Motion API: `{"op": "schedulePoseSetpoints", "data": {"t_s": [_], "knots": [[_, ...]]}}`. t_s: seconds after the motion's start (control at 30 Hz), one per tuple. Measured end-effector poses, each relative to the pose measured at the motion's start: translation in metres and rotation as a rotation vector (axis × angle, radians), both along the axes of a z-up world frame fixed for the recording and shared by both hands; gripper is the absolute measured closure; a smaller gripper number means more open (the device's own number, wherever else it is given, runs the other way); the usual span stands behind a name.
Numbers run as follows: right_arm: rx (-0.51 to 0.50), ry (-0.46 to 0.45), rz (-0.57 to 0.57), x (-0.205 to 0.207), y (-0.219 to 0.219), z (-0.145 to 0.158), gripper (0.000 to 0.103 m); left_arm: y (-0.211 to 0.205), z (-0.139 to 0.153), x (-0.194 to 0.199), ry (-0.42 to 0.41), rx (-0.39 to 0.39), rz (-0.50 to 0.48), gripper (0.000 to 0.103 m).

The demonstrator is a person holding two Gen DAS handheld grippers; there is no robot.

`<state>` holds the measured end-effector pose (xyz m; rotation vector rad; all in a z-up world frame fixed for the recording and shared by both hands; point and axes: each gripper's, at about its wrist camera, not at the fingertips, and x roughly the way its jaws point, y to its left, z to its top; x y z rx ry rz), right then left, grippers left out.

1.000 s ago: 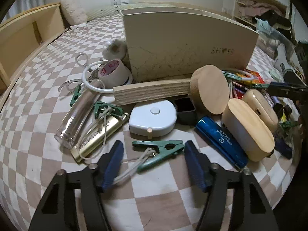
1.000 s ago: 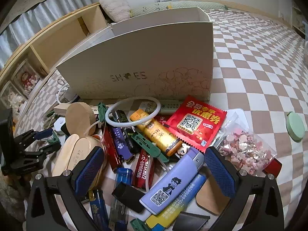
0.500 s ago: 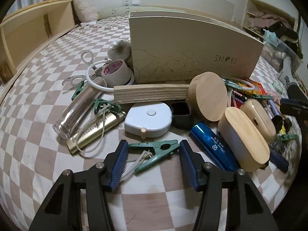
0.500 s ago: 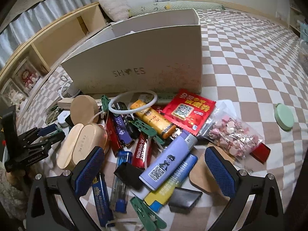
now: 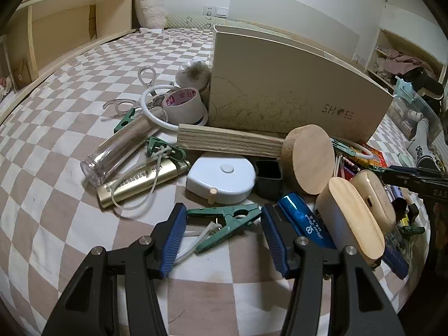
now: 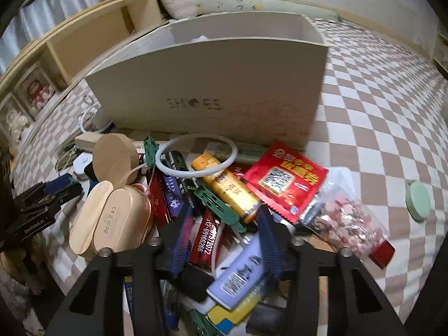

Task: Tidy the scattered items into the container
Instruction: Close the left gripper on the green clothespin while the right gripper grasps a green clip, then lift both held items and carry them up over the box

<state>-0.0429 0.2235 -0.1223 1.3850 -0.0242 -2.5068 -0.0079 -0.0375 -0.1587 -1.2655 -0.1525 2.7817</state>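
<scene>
We found the green clothes peg [image 5: 224, 222] lying flat on the checked bedsheet [image 5: 56, 218], between the two blue pads of the left gripper [image 5: 224, 238]. Its long axis ran almost across the picture, the jaw end toward the right pad and the white cord end toward the left pad. The tongs stood partly spread; the right tip of the peg came close to the pad, but we could not tell if the pads pressed it. On the other side, the right gripper [image 6: 226, 240] was closing its tongs over the heap, with a lilac lighter [image 6: 238, 274] lying slanted beside the right pad; a firm pinch was not clear to us. The container [image 5: 280, 95], a cream box marked "SHOES", stood behind the scattered items in both views. Only the left wrist view showed the white tape measure [image 5: 221, 177], the clear tube [image 5: 123, 154], the gold lighter [image 5: 140, 182] and the tape roll [image 5: 184, 103]. Only the right wrist view showed the red sachet [image 6: 285, 176], the bag of pink stones [image 6: 344, 218] and the open top of the box.
</scene>
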Motion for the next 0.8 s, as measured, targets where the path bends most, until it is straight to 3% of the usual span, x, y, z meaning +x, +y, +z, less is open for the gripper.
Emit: {"op": "schedulePoseSetpoints", "data": {"t_s": [0.2, 0.33, 0.57, 0.8], "knots": [[0.042, -0.009, 0.063, -0.005, -0.013, -0.008, 0.073, -0.001, -0.001, 0.000, -0.001, -0.006, 0.005, 0.048], [0.044, -0.007, 0.083, -0.008, -0.017, -0.009, 0.089, 0.000, 0.000, 0.000, -0.003, -0.007, 0.009, 0.048], [0.005, -0.015, 0.080, -0.001, -0.013, -0.004, 0.092, 0.001, 0.005, 0.001, -0.025, 0.025, 0.033, 0.048], [-0.043, -0.026, 0.051, 0.012, -0.004, 0.001, 0.093, 0.015, 0.009, 0.008, -0.044, 0.012, -0.001, 0.048]]}}
